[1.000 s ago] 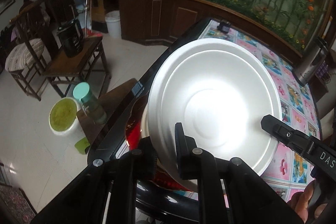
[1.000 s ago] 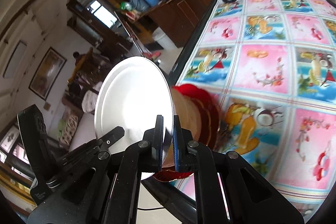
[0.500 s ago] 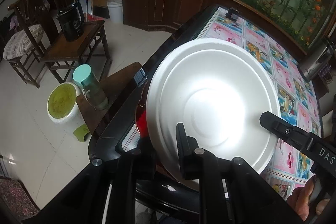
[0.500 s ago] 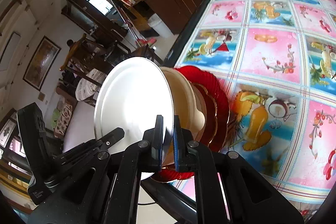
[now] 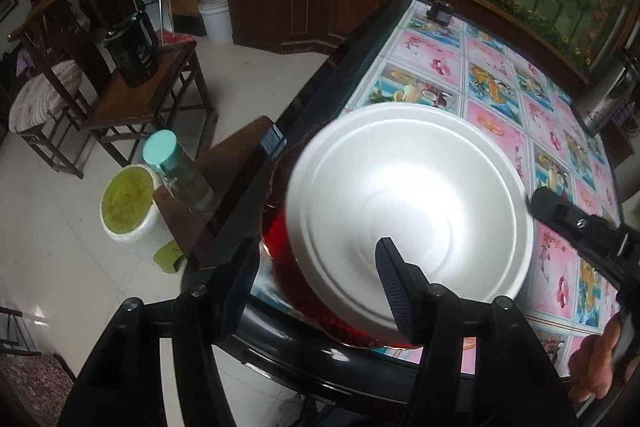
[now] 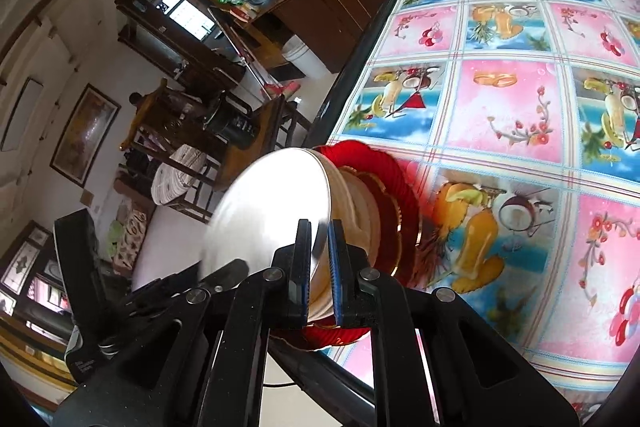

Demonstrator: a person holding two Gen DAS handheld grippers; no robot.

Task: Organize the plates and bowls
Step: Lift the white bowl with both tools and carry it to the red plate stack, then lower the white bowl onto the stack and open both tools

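Two tools frame a white plate that sits on top of a stack at the near corner of the desk. Most of the stack is hidden beneath it: only red rims show in the left wrist view, while the right wrist view shows a cream bowl and red plates edge-on behind the white one. How many pieces lie below cannot be counted. The white plate faces up, tilted toward the left camera, with its flat face across the stack. The right tool is clamped on the white plate's rim, one finger on each face. The left tool is spread wide, one finger over the plate's near face, the other beside the rim, neither clearly pressing it.
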